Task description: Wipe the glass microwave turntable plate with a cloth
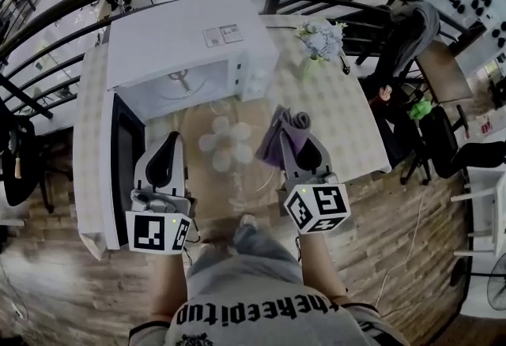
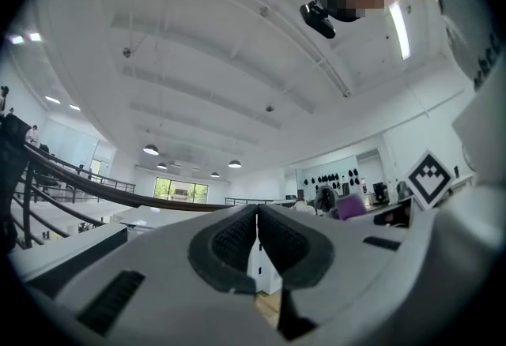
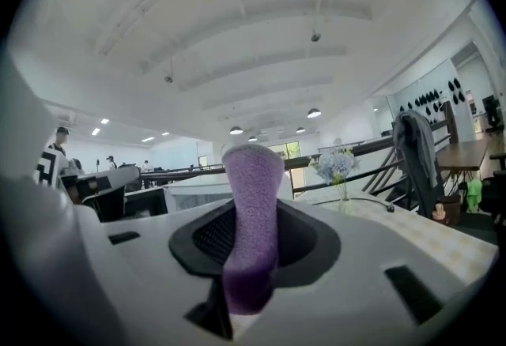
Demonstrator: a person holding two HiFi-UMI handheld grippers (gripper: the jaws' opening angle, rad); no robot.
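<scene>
Purple cloth [image 1: 281, 133] pinched upright in right gripper [image 1: 300, 136] jaws; clear glass plate [image 1: 249, 178] flat on table [image 1: 348, 139].

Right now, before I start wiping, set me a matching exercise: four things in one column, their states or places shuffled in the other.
1. left claw
2. right claw
3. microwave door
4. flowers

A. swung open
B. shut on the purple cloth
C. on the table, beside the microwave
D. shut, nothing in it

Pairs: 1-D, 2-B, 3-A, 4-C.
</scene>
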